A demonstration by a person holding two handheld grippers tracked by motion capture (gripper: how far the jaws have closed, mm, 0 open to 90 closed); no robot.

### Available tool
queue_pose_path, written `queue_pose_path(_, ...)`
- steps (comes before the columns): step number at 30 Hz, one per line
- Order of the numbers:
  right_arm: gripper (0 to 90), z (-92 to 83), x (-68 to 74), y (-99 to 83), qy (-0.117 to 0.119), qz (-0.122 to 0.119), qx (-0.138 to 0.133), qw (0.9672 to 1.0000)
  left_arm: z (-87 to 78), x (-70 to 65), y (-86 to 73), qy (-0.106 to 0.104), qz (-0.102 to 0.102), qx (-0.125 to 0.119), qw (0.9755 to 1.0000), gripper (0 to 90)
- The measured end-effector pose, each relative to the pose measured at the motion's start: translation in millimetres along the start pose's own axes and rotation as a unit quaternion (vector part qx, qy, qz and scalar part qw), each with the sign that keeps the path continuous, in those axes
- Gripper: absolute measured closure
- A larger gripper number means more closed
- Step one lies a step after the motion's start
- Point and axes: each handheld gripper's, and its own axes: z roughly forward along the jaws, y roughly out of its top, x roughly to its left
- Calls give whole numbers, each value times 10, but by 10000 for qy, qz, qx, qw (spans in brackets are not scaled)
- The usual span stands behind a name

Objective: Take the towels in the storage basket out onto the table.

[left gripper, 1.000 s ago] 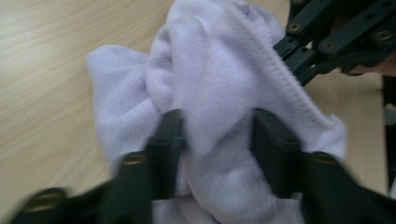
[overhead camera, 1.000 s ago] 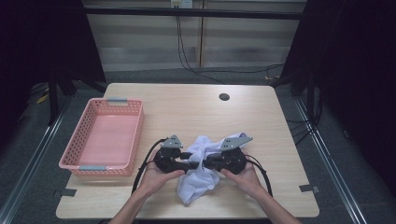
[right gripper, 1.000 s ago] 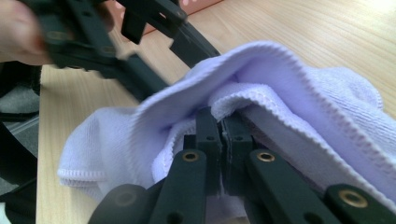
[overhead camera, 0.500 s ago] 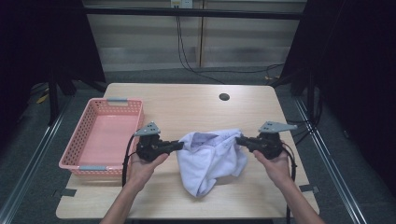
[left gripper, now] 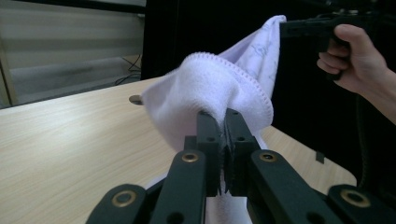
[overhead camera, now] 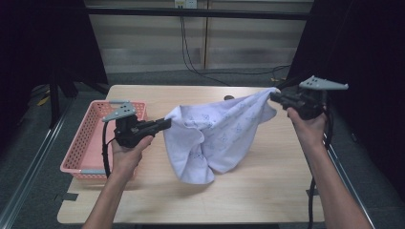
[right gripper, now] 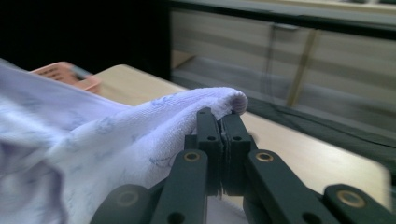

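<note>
Two grippers are holding one pale towel (overhead camera: 215, 136) above the wooden table (overhead camera: 267, 191) in the high view. The left gripper (overhead camera: 165, 124), at 9 o'clock of the cloth, is clamping one corner; the right gripper (overhead camera: 274, 97), at 2 o'clock and higher, is clamping the opposite corner. The cloth is sagging between them, its lowest fold hanging toward 6 o'clock; whether that fold is touching the tabletop cannot be told. A pink basket (overhead camera: 83, 143) is standing at the table's 9 o'clock edge. The left gripper view is showing what the high view is not: the stitched hem of the towel (left gripper: 219, 88) bulging over the clenched jaws of the left gripper (left gripper: 223, 119), with the right gripper (left gripper: 299, 28) at 1 o'clock. The right gripper view is showing the right gripper (right gripper: 222, 119) pinching a rolled edge of towel (right gripper: 140, 135); its background is blurring, and the basket (right gripper: 70, 74) is being cut off by cloth.
</note>
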Motion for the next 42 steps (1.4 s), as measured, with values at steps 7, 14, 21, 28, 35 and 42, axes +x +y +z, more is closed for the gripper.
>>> queue_pose_path(7,888,-47,-478,177,-958,80,182,9952,-82,273,-305,485,-383,442,9971,867)
queue_pose_path(14,632,244,-589,-233,-757,99,846,9935,166,321,-515,575,-501,930,9927,613)
queue_pose_path(21,505,311,-330,-607,-221,204,916,9953,201,178,-576,288,-274,1213,9918,576)
queue_pose_path(28,461,197,233,-1246,632,76,1319,9892,467,43,-1039,-190,-114,2139,9766,557)
queue_pose_path(35,346,121,365,-1896,761,222,1958,9774,754,-15,-1325,-284,35,2762,9607,418)
queue_pose_path(42,474,323,313,-2001,518,65,2220,9736,838,-121,-1385,13,598,2981,9527,788)
